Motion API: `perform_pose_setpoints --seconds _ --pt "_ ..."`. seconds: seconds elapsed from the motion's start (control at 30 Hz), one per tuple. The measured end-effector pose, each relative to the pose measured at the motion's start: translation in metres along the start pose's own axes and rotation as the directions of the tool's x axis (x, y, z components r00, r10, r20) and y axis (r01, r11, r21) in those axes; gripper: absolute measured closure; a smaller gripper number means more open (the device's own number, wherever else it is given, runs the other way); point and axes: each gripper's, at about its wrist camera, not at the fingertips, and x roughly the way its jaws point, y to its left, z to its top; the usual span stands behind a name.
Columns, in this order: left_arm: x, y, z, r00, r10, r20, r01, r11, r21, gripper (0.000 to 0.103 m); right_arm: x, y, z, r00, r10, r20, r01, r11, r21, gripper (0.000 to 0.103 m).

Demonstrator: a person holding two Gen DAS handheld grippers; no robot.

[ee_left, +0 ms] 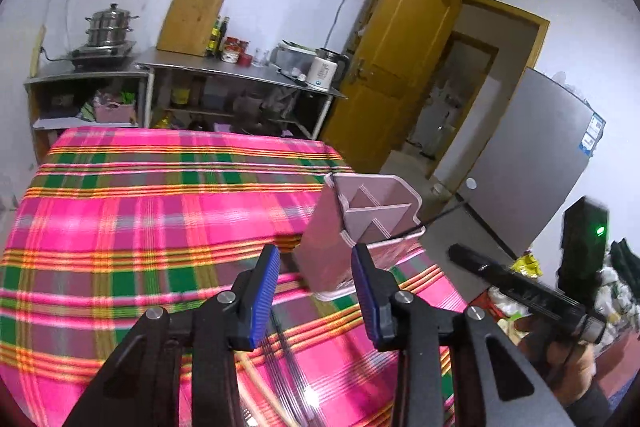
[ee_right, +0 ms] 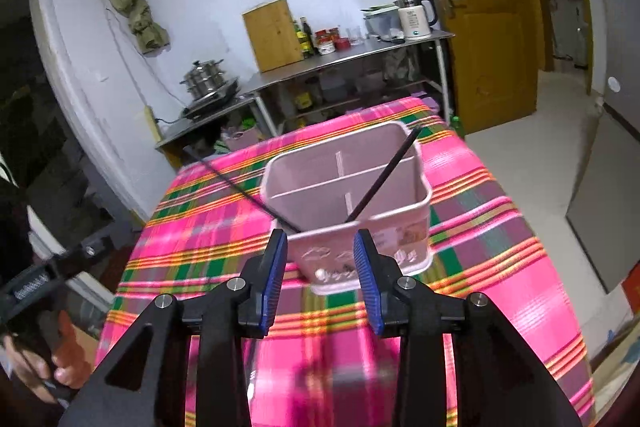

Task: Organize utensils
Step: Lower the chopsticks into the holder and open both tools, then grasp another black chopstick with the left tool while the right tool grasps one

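Observation:
A pink utensil holder point(ee_right: 352, 203) with dividers stands on a pink plaid tablecloth point(ee_right: 500, 267). Two black chopsticks lean in it, one to the right point(ee_right: 386, 175) and one out to the left point(ee_right: 236, 185). My right gripper point(ee_right: 322, 267) is open and empty just in front of the holder. My left gripper point(ee_left: 316, 285) is open and empty, with the holder point(ee_left: 360, 227) just beyond its fingers. Loose chopsticks, a black one point(ee_left: 290, 355) and a wooden one point(ee_left: 264, 391), lie on the cloth point(ee_left: 140, 227) below the left gripper.
A steel counter point(ee_left: 240, 71) with a kettle, jars and a cutting board stands behind the table. A stove with a steamer pot point(ee_left: 108, 27) is at the left. A yellow door point(ee_left: 400, 59) and a grey fridge point(ee_left: 532, 163) are at the right.

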Motion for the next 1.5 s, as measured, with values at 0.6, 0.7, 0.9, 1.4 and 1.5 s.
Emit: perform_pose_setpoints --seconds 0.6,0.7,0.9,1.4,1.5 --pt "-0.045 0.054 -0.082 0.989 0.134 -0.059 -0.138 0.988 -0.069 0.066 -0.014 0.052 -0.069 0.995 0.088 -0.055 -0.093 0.992 -0.085 0.067" --pt "-0.038 0.055 -0.090 0.988 0.133 -0.081 -0.139 0.988 -0.073 0.066 -0.009 0.055 -0.077 0.993 0.089 -0.081 -0.097 0.991 -0.094 0.069" --pt "-0.020 0.062 -0.103 0.981 0.143 -0.130 -0.155 0.984 -0.088 0.066 0.003 0.056 -0.087 0.988 0.090 -0.126 -0.102 0.990 -0.093 0.078" --pt "0.052 0.105 -0.088 0.960 0.186 -0.211 -0.220 0.964 -0.150 0.074 0.056 0.057 -0.102 0.969 0.079 -0.236 -0.101 0.991 -0.084 0.090" --pt "0.069 0.111 -0.079 0.959 0.184 -0.218 -0.221 0.962 -0.160 0.075 0.068 0.057 -0.102 0.964 0.080 -0.253 -0.103 0.992 -0.080 0.091"
